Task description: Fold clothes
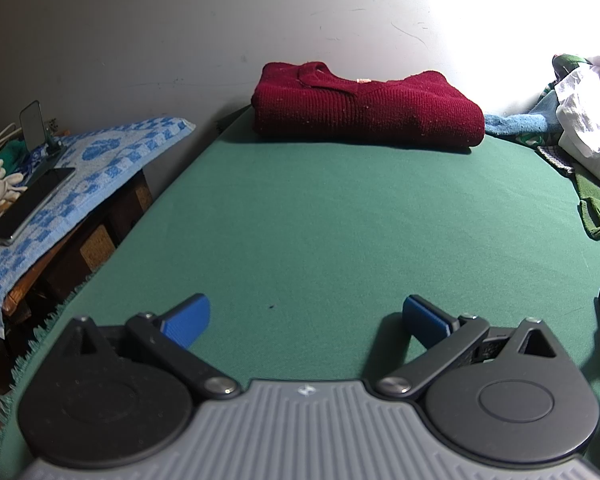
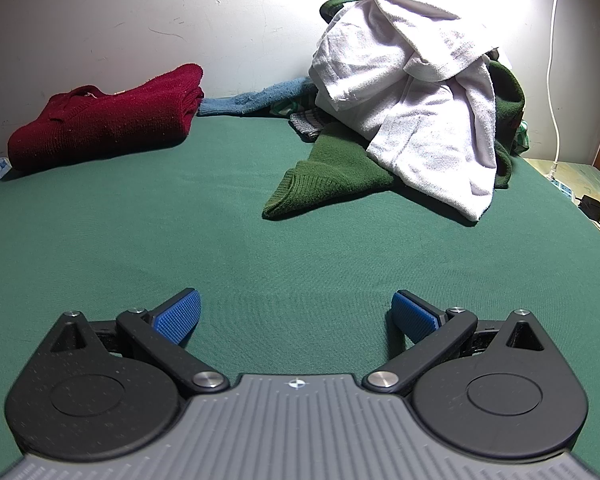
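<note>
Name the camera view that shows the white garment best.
The right wrist view: the white garment sits nearly whole, draped over the pile of unfolded clothes. The left wrist view catches only part of it at the right edge, washed out by glare.

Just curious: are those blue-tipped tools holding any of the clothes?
No. Left gripper and right gripper are both open and empty above the green cloth.

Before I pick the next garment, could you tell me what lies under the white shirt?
A green sweater pokes out beneath the white shirt; a blue item lies behind. What lies deeper is covered.
</note>
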